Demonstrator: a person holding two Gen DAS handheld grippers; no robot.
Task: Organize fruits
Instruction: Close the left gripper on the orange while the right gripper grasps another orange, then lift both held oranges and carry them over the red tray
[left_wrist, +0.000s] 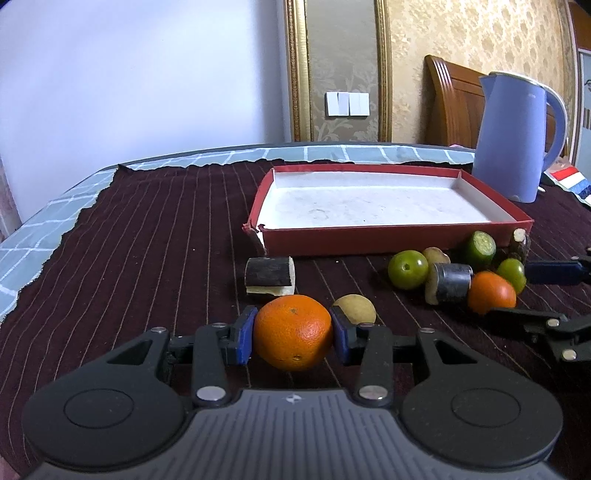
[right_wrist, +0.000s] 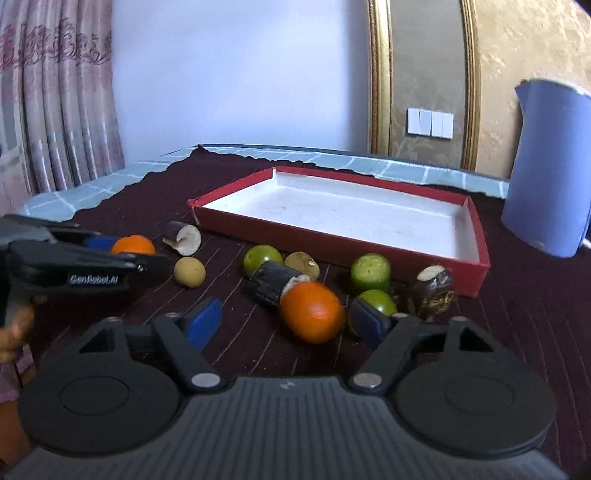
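My left gripper is shut on an orange, both blue pads pressed to its sides just above the dark striped cloth. From the right wrist view that left gripper and its orange sit at the far left. My right gripper stands open around a second orange. Its right pad is close to the fruit and its left pad is well clear. In the left wrist view this right gripper straddles the second orange. A red tray with a white floor lies behind the fruits, holding nothing.
Green fruits, dark cane pieces and pale round fruits crowd the cloth before the tray. A blue kettle stands at the right. A hand shows at the left edge.
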